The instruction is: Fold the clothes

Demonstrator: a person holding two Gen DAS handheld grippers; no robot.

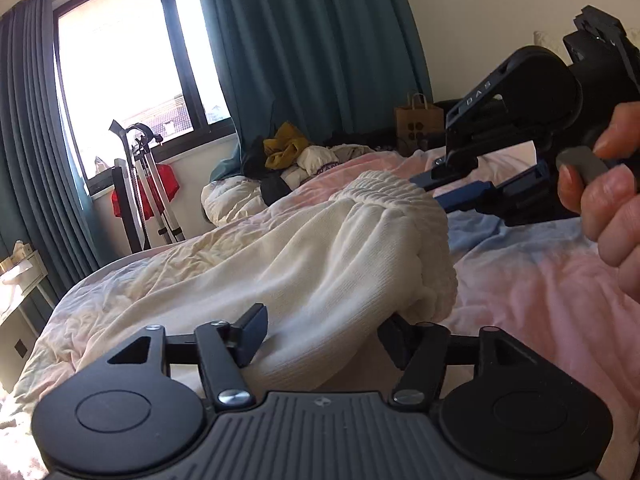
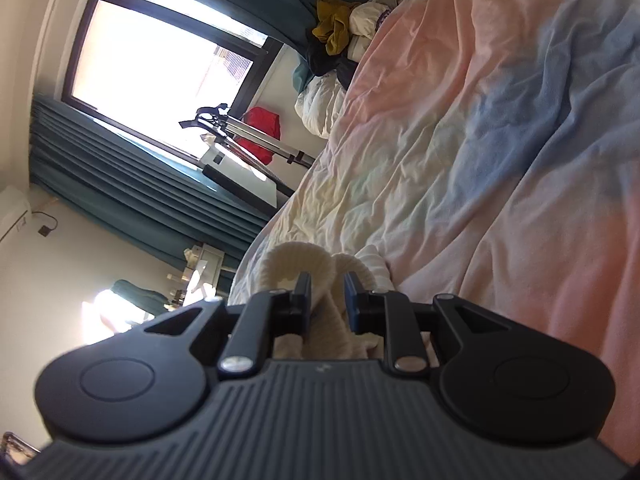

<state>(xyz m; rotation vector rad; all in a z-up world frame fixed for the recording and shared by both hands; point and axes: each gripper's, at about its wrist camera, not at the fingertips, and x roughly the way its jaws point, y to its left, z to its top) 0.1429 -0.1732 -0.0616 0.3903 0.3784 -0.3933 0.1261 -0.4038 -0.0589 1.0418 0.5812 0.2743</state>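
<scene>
A cream knit garment [image 1: 320, 264] with a ribbed elastic band lies bunched on the bed. My left gripper [image 1: 324, 338] is open, its fingers on either side of the garment's near fold. My right gripper [image 2: 327, 296] is shut on the ribbed edge of the same garment [image 2: 296, 268]. The right gripper [image 1: 460, 190] also shows in the left wrist view, held by a hand at the right, its blue fingers clamped on the band.
The bed has a wrinkled pink, cream and blue cover [image 1: 540, 280]. A pile of clothes [image 1: 292, 156] lies at its far end. A brown paper bag [image 1: 418, 120] stands behind. A folded stand and red item [image 1: 148, 192] sit under the window.
</scene>
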